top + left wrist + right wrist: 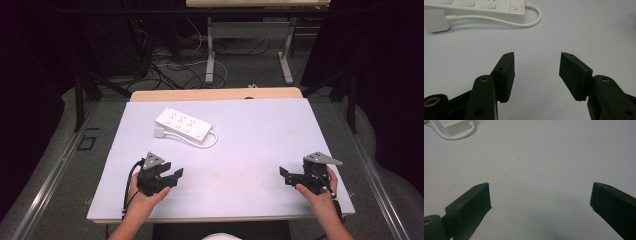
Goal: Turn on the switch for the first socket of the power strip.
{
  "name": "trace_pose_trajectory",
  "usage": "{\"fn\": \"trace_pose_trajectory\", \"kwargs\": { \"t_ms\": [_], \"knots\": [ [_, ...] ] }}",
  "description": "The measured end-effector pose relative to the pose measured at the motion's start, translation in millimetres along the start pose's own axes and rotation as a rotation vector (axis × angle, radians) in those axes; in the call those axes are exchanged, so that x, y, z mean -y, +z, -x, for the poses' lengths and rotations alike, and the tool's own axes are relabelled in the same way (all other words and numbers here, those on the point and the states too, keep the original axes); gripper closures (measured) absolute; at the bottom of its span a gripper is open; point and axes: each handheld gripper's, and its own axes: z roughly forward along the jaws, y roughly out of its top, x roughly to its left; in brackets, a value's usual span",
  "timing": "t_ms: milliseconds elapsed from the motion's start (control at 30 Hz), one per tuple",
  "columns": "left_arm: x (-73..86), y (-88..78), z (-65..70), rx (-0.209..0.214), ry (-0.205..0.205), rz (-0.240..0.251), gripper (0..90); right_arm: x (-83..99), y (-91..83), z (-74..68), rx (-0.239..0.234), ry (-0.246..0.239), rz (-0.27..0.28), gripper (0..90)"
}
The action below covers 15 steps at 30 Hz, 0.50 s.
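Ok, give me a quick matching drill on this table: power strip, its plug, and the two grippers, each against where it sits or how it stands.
Things:
1. power strip
2. plug
3. left gripper
4. right gripper

Places or states:
A. near right of the white sheet, jaws wide apart, nothing between them
B. far left of centre, lying flat, cord looped at its right end
C. near left of the sheet, jaws apart, nothing between them
D. just left of the strip's near edge

Pairs: 1-B, 2-D, 3-C, 4-A

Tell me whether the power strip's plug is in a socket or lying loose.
Loose. The plug lies flat on the white table beside the power strip, its cord looping back to the strip's end.
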Motion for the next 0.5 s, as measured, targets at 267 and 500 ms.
{"fn": "trace_pose_trajectory", "kwargs": {
  "t_ms": [267,500],
  "knots": [
    [-17.2,2.0,-4.4,-0.007,-0.018,0.013,50.9,0.3,0.7,-0.1,-0.005,0.003,0.001,2.6],
    [-31.9,5.2,-6.9,0.006,-0.039,0.010,55.3,0.9,2.0,-0.1,-0.007,0.002,-0.001,2.8]
  ]
}}
